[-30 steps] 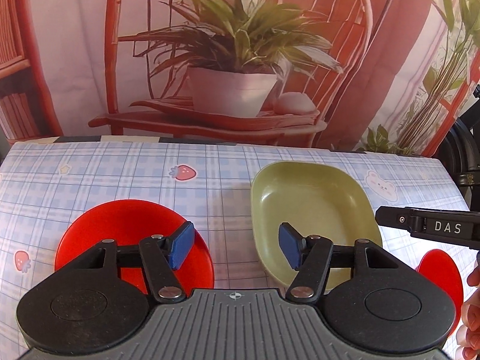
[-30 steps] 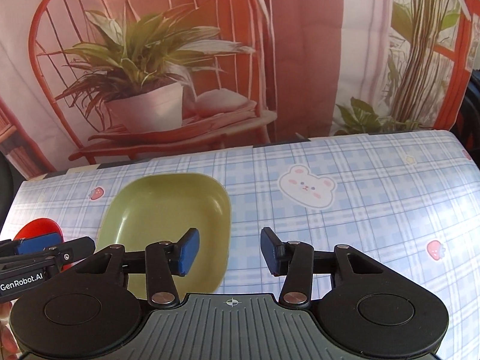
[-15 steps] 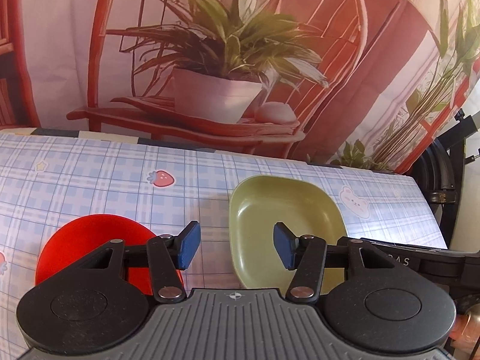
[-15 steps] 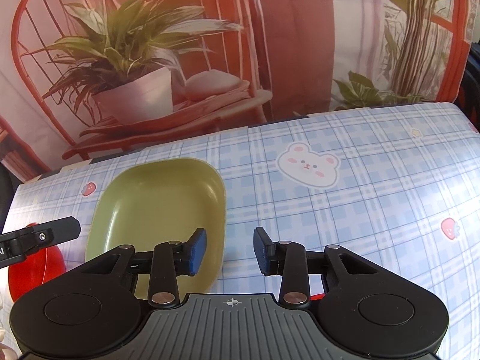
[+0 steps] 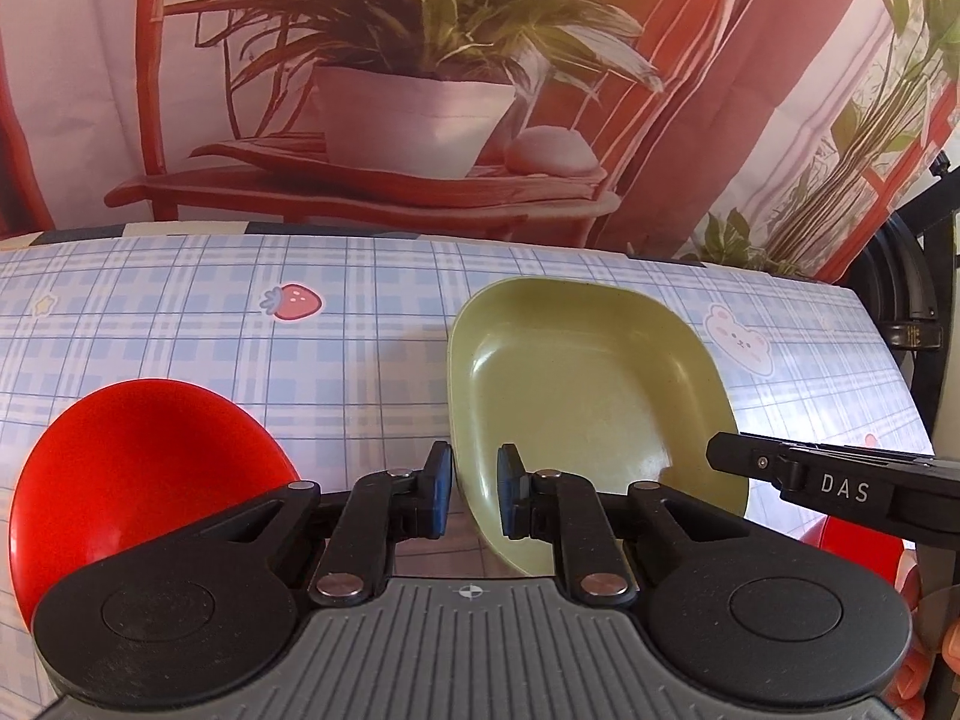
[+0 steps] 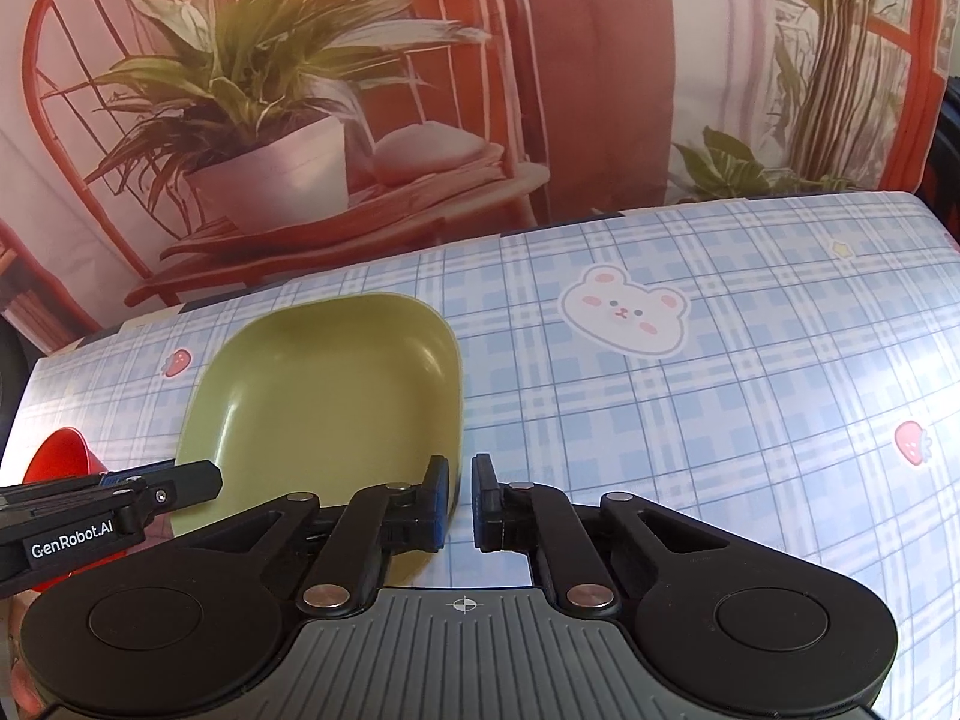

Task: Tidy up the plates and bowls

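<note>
A square green plate (image 5: pixel 588 384) (image 6: pixel 336 396) lies on the checked tablecloth. My left gripper (image 5: pixel 474 495) is shut on its near left rim, which runs between the blue pads. My right gripper (image 6: pixel 459 498) is shut on the near right rim of the same plate. Each view shows the other gripper from the side: a black finger (image 5: pixel 810 480) of the right one, and a black finger (image 6: pixel 108 504) of the left one. A red bowl (image 5: pixel 150 468) (image 6: pixel 60 456) sits left of the plate. A second red dish (image 5: pixel 858 546) is mostly hidden at the lower right.
The tablecloth (image 6: pixel 690 420) stretches bare to the right of the plate, with bear and strawberry prints. A printed backdrop (image 5: pixel 420 90) of a chair and potted plant hangs along the table's far edge. A dark stand (image 5: pixel 912 312) is past the right end. A hand (image 5: pixel 951 648) shows at the corner.
Both grippers' jaws went from wide apart to shut on the green plate's near rims. The left gripper shifted right and down toward the plate; the right stayed nearly in place.
</note>
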Demonstrator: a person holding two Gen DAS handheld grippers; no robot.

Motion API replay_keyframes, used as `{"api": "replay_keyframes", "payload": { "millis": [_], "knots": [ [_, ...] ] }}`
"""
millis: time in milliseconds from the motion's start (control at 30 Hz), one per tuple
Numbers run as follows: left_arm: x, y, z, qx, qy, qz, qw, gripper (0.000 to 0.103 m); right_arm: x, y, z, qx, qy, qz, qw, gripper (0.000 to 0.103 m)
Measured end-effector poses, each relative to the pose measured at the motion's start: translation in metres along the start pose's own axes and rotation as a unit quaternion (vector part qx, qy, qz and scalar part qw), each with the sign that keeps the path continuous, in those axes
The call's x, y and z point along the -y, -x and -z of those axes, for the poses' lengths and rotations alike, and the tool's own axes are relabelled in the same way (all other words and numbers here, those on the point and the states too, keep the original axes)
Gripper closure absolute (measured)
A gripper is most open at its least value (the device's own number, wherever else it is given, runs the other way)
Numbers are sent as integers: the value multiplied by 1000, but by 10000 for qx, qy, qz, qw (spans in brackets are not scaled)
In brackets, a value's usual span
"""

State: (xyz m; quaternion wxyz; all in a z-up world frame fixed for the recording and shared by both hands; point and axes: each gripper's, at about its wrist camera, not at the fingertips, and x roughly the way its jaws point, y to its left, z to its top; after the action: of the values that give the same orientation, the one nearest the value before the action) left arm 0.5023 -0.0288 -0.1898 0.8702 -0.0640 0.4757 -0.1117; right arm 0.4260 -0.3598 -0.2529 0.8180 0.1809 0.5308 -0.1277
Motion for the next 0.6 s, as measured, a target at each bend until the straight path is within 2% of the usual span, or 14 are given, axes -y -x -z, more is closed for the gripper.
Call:
{"api": "replay_keyframes", "payload": {
  "millis": [233, 600],
  "knots": [
    [-2, 19, 6, 139, 6, 40, 9999, 92, -7, 22, 4, 156, 72, -41, 9998, 96],
    [-1, 96, 39, 624, -93, 53, 9980, 91, -26, 96, 38, 612, 346, -331, 9970, 96]
  ]
}}
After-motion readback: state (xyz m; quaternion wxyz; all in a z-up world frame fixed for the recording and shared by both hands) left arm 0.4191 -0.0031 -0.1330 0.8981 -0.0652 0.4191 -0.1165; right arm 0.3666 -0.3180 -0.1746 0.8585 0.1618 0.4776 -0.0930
